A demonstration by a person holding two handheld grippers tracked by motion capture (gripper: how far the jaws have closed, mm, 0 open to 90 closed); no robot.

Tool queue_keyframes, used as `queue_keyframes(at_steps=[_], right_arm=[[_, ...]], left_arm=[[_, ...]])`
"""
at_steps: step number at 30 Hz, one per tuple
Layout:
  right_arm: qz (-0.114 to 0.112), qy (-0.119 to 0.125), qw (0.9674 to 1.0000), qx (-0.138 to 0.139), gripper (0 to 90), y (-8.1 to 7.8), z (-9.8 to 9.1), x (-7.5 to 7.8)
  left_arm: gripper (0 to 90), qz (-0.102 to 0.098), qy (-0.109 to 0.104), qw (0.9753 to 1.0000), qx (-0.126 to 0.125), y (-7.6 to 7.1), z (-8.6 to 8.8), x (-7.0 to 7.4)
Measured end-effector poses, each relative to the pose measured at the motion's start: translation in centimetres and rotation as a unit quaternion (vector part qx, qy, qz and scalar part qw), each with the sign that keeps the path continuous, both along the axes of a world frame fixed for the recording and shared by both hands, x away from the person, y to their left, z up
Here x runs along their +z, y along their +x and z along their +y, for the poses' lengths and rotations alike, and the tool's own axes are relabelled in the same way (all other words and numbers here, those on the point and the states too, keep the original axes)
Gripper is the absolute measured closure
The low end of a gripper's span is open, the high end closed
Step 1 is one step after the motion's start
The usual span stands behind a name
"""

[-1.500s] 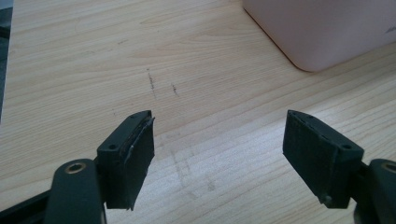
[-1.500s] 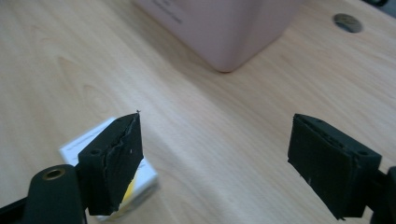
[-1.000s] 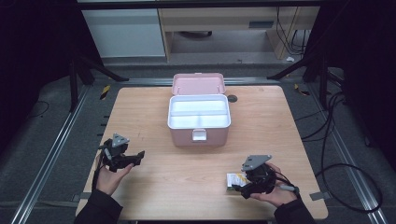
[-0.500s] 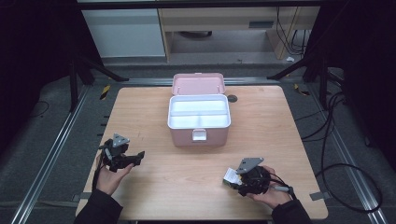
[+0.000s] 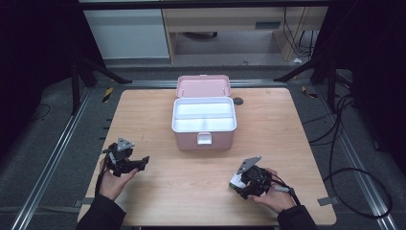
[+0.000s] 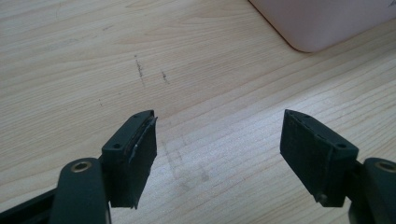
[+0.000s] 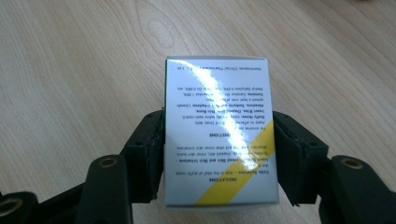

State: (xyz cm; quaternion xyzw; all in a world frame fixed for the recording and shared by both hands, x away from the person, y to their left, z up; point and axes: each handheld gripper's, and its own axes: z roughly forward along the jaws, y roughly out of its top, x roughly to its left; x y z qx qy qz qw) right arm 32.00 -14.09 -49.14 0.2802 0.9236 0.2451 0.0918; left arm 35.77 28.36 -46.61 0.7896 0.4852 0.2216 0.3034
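Right gripper (image 7: 219, 154): jaws just closed in on the small white cardboard box with black print and a yellow diagonal stripe (image 7: 219, 135). Box seated squarely between the two black pads, printed glossy face up toward the gripper camera, text upside down from that side. Left pad (image 7: 147, 154) flush against one long edge, right pad (image 7: 294, 156) against the opposite long edge; both in contact, clamped on the box. Far end of the box projecting well past the fingertips; near end reaching back toward the jaw hinges.

High view: right gripper (image 5: 246, 182) and box (image 5: 236, 180) at the near right part of the light wooden tabletop (image 5: 158, 115), box low over or on the wood, contact with the surface not resolvable. Well apart from the open pink plastic case with white inner tray (image 5: 204, 122) at table centre, lid tipped back.

Left gripper (image 6: 219, 149): jaws spread wide, nothing between the pads, bare wood below. Corner of the pink case at upper right in the left gripper view. High view: left gripper (image 5: 136, 163) at the near left of the table.
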Motion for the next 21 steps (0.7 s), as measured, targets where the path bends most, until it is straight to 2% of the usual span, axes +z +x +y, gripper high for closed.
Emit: queue_keyframes(at_steps=[2,6,13,15,16,17,18,19,20,21], right_arm=[[0.005,-0.002,1.0,0.001,41.6,0.1,0.1,0.0],[0.009,-0.02,0.9997,0.002,42.9,0.3,0.8,-0.1],[0.025,-0.029,0.9992,-0.004,45.1,0.5,1.0,0.2],[0.027,-0.025,0.9993,-0.007,45.2,0.6,0.8,0.4],[0.024,-0.01,0.9994,-0.023,45.2,0.8,0.0,0.8],[0.024,-0.01,0.9994,-0.023,45.2,0.8,0.0,0.8],[0.018,-0.005,0.9992,-0.035,45.2,0.9,-0.6,1.1],[0.005,-0.002,0.9984,-0.056,45.2,1.1,-1.4,1.5],[-0.008,0.004,0.9959,-0.09,45.2,1.4,-2.7,2.0],[-0.008,0.004,0.9959,-0.09,45.2,1.4,-2.7,2.0]], left_arm=[[27.0,0.002,0.001,1.0,0.0,0.0,0.0,0.0],[27.0,0.004,0.001,1.0,-0.001,0.0,0.0,-0.1],[27.2,0.008,0.005,1.0,-0.004,0.1,-0.1,-0.1],[27.5,0.004,0.004,1.0,-0.004,0.0,-0.1,-0.1],[27.5,0.004,0.003,1.0,-0.003,0.0,-0.1,0.0],[27.5,0.003,0.003,1.0,-0.002,0.0,-0.1,0.0],[27.6,0.002,0.003,1.0,-0.001,0.0,0.0,0.0],[27.6,0.003,0.003,1.0,-0.001,0.0,0.0,0.0],[27.7,0.002,0.003,1.0,-0.001,0.0,0.0,0.0],[27.7,0.003,0.003,1.0,-0.001,0.0,0.0,0.0]])
